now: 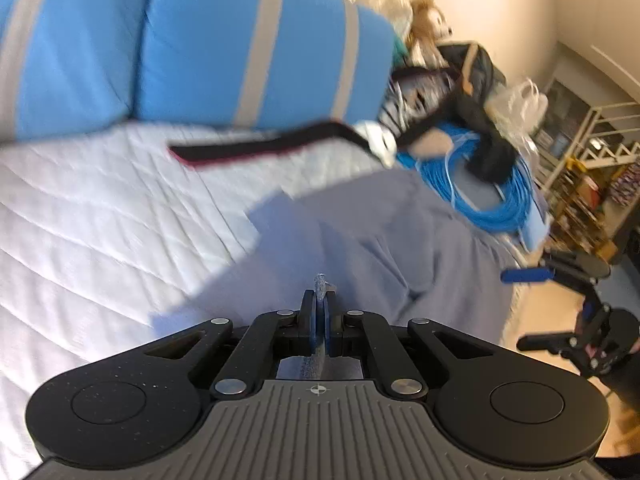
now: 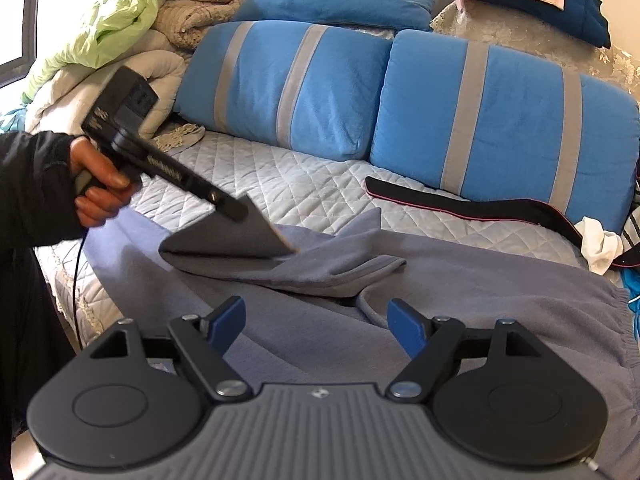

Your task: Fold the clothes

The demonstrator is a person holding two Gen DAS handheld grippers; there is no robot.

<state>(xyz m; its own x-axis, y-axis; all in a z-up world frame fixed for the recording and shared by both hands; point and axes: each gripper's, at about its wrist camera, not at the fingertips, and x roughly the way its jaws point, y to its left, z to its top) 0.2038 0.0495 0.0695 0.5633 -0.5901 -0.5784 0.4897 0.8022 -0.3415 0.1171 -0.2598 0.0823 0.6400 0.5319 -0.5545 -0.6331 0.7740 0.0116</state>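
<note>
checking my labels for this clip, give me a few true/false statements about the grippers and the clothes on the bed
1. The left gripper is shut on the grey garment. True.
2. The right gripper is clamped on cloth. False: its jaws stand open, holding nothing.
3. The garment lies on a quilted bedcover. True.
4. The striped pillows are red. False: blue with grey stripes.
5. A black belt lies before the pillows. True.

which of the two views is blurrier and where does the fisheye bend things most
The left wrist view is the blurrier: the striped pillows, black strap and blue cable coil are smeared, while the left gripper stays sharp. The right wrist view is crisp except for the hand. In both, lines bow most near the rim, as with the quilted bed cover.
</note>
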